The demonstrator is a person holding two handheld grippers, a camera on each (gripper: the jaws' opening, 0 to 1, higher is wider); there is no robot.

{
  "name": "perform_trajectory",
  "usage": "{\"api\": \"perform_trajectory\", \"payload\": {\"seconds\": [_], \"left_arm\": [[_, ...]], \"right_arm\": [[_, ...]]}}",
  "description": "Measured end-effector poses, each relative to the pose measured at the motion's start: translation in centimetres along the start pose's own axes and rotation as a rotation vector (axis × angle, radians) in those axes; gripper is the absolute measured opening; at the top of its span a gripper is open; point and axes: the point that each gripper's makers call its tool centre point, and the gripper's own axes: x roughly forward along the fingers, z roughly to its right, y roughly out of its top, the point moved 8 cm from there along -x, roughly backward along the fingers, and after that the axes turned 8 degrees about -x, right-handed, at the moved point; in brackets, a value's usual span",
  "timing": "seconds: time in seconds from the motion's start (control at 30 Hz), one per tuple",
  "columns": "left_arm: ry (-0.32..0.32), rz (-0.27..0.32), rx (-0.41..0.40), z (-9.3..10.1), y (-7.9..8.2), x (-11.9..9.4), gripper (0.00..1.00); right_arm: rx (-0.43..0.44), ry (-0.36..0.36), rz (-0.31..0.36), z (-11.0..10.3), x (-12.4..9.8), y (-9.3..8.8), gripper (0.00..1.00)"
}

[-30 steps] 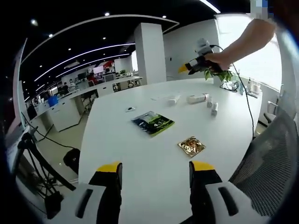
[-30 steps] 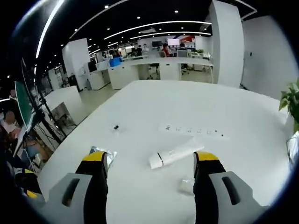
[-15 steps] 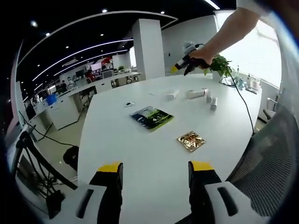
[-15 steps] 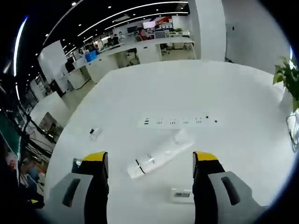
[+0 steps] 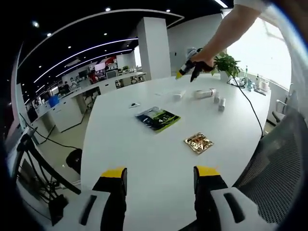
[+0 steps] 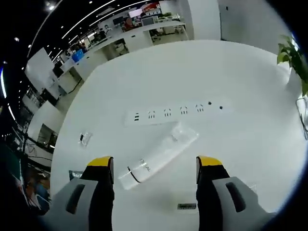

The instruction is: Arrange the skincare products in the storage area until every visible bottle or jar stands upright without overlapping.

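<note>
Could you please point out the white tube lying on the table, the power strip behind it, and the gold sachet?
white tube (image 6: 159, 156), right gripper view, middle of its body.
power strip (image 6: 178, 111), right gripper view, centre of its top face.
gold sachet (image 5: 198, 143), left gripper view, centre of the packet.

Ahead of your left fingers stretches a large white table, and beyond it a square white pillar rises to a dark ceiling crossed by curved light strips. To the right of those fingers sits a grey mesh chair; further off, a bright window and a potted plant. Left of them, pale floor and rows of white desks. Beyond your right fingers, more desks.
</note>
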Motion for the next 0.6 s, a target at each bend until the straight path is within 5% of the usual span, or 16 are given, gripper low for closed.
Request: {"api": "perform_trajectory", "payload": {"seconds": [0.33,0.6], "left_arm": [[0.009,0.011,0.008,0.0,0.1,-0.1,0.57],[0.013,-0.006,0.01,0.0,0.0,-0.1,0.57]], "right_arm": [[0.028,-0.011,-0.058,-0.3,0.8,-1.3,0.64],[0.109,0.008,-0.088,0.5,4.6,0.2,0.64]]}}
